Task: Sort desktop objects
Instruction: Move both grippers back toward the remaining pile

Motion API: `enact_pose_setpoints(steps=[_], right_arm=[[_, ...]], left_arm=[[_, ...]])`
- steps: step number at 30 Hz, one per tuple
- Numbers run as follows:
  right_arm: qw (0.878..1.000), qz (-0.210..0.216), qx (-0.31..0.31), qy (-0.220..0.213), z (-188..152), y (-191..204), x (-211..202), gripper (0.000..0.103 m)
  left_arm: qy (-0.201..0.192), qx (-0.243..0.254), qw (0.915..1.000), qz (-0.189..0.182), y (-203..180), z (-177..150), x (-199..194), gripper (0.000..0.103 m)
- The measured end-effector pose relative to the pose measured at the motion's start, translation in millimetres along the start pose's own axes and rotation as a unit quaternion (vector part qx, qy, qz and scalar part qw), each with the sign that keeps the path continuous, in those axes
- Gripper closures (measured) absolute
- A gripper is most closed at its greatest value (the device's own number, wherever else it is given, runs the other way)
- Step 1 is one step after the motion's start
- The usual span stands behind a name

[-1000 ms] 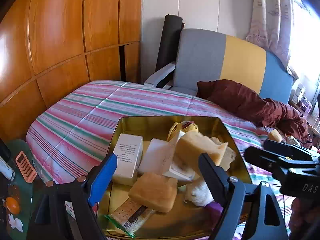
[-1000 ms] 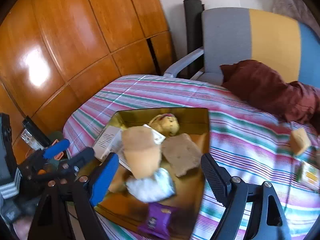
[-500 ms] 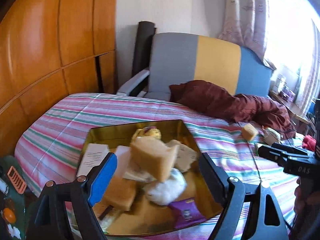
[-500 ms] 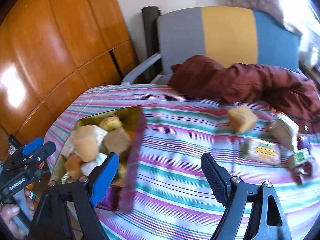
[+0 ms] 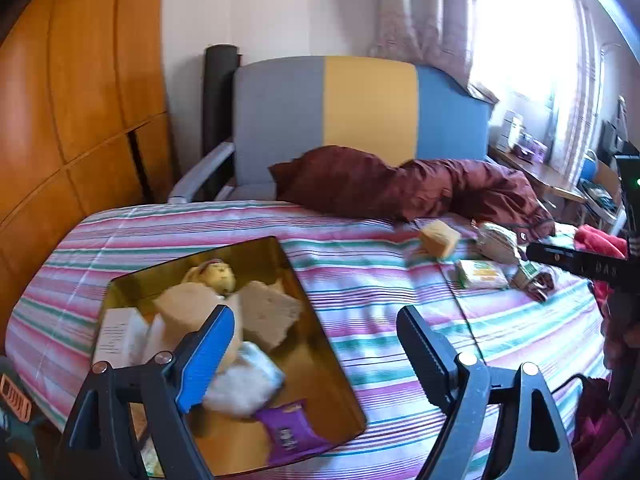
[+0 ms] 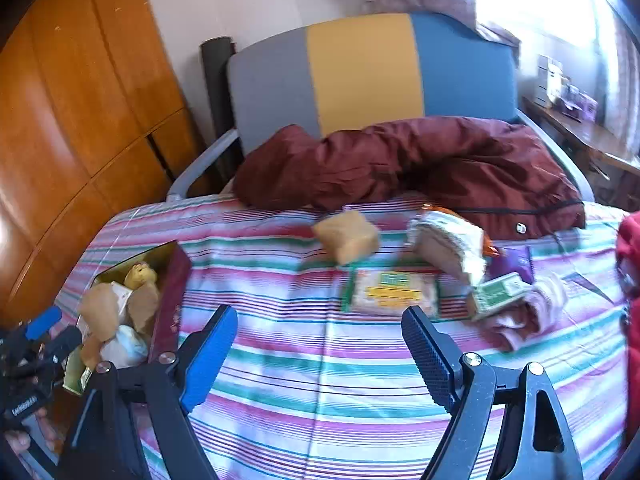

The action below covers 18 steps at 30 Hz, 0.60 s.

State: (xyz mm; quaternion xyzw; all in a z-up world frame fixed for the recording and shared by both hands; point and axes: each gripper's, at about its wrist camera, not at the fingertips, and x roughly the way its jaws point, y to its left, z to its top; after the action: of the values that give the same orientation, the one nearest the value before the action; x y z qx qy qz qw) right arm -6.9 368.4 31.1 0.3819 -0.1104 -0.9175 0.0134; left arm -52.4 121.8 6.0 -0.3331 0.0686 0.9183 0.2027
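gold tin (image 5: 320, 332) of sponges, both grippers wide, empty above striped cloth (image 6: 320, 392)

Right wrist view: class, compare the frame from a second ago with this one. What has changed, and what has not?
The view swung rightward: the gold metal tin slid from centre to the left edge, and the loose snacks, such as the yellow-labelled cracker packet, came into view. The right gripper took hold of nothing. Its jaws stay open and empty; the tin's contents and the striped cloth lie unchanged.
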Motion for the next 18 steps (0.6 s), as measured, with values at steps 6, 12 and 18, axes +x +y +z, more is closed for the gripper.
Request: enact_pose_setpoints(steps=[6,12,18], right_arm=[[0.999,-0.03,0.014,0.0,6,-32,-5,0.018],[0.997,-0.059,0.041,-0.003,14,-71,-11,0.018],[0.992,-0.094,0.082,-0.012,20,-113,-19,0.018]], left_arm=[[0.01,0.013,0.9994,-0.03,-23,3,11,0.019],[0.03,0.024,0.9974,-0.061,-42,-1,23,0.019],[0.041,0.047,0.9955,-0.072,-57,-6,30,0.019]])
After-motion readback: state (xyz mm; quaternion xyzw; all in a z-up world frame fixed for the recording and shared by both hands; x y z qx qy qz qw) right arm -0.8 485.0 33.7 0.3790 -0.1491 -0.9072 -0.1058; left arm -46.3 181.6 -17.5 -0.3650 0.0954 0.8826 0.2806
